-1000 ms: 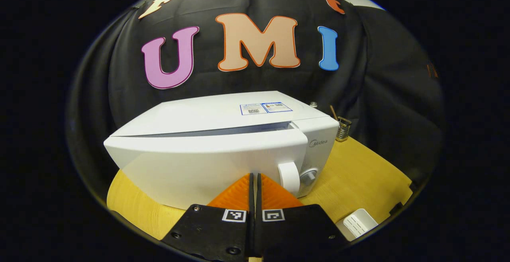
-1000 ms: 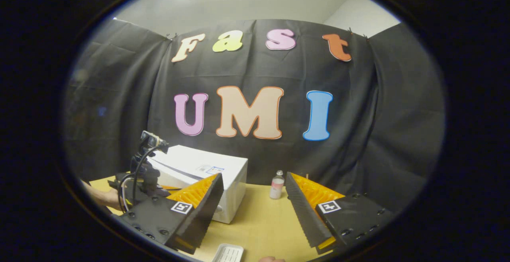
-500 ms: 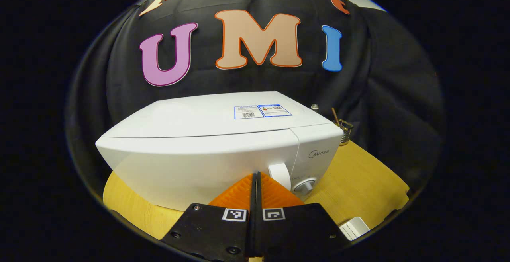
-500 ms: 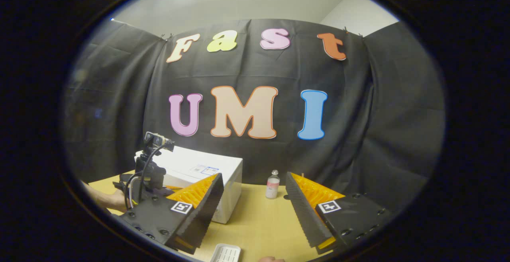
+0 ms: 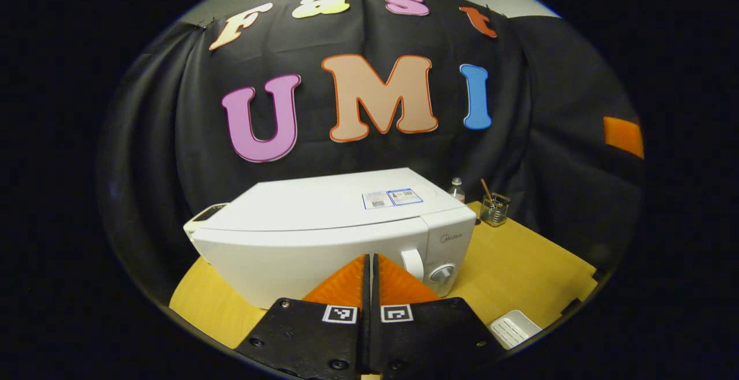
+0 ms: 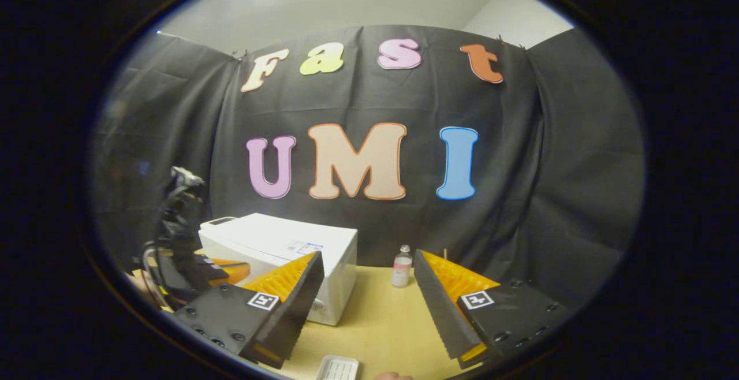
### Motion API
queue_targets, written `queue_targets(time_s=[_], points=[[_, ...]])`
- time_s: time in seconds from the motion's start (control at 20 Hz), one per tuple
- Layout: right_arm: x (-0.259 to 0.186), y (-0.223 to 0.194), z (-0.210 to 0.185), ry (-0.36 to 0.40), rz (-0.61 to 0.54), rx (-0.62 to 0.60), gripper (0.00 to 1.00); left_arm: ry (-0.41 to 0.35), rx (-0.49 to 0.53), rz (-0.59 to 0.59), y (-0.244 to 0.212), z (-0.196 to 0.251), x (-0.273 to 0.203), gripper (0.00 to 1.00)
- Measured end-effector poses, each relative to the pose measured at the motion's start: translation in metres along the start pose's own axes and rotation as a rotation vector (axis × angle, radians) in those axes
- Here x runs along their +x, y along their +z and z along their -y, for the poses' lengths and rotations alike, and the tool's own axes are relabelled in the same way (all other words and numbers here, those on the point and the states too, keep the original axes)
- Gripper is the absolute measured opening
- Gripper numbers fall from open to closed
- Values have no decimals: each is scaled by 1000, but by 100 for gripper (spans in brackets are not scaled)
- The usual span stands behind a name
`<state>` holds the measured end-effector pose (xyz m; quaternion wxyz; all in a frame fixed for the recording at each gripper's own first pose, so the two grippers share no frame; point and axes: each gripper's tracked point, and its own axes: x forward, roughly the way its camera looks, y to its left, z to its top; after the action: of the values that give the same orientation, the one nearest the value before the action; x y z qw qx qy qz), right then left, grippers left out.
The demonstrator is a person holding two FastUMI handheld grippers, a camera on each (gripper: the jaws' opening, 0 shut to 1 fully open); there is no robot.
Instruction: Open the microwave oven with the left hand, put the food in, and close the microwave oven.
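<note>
The white microwave (image 5: 323,235) stands on the wooden table (image 5: 519,264) with its door shut flush; its handle (image 5: 413,263) and knob (image 5: 441,273) are on the right of its front. My left gripper (image 5: 370,260) is shut with nothing between its fingers, a short way back from the door and just left of the handle. In the right gripper view the same microwave (image 6: 288,244) sits at the left, with the left gripper (image 6: 239,265) blurred in front of it. My right gripper (image 6: 368,254) hangs wide open over the table, holding nothing.
A small bottle (image 6: 401,265) and a glass cup with sticks (image 5: 495,209) stand behind and right of the microwave. A white ridged tray (image 5: 514,329) lies near the table's front edge, also at the bottom of the right gripper view as the tray (image 6: 338,368).
The microwave door went from slightly ajar to fully shut. The left gripper, still shut, then drew back and up from the door. The right gripper barely moved.
</note>
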<state>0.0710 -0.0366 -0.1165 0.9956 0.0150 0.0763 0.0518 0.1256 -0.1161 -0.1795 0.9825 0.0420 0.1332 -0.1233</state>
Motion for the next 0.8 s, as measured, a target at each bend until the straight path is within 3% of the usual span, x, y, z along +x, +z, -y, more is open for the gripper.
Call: queue_targets(time_s=[0.3, 0.7, 0.8], points=[[3, 2, -15, 26, 6, -21, 97, 36, -14, 133, 68, -25, -74, 1], [-3, 16, -33, 59, 33, -26, 96, 57, -43, 211, 112, -41, -128, 1], [-4, 20, -37, 69, 46, -32, 97, 104, -32, 231, 116, -53, -128, 65]])
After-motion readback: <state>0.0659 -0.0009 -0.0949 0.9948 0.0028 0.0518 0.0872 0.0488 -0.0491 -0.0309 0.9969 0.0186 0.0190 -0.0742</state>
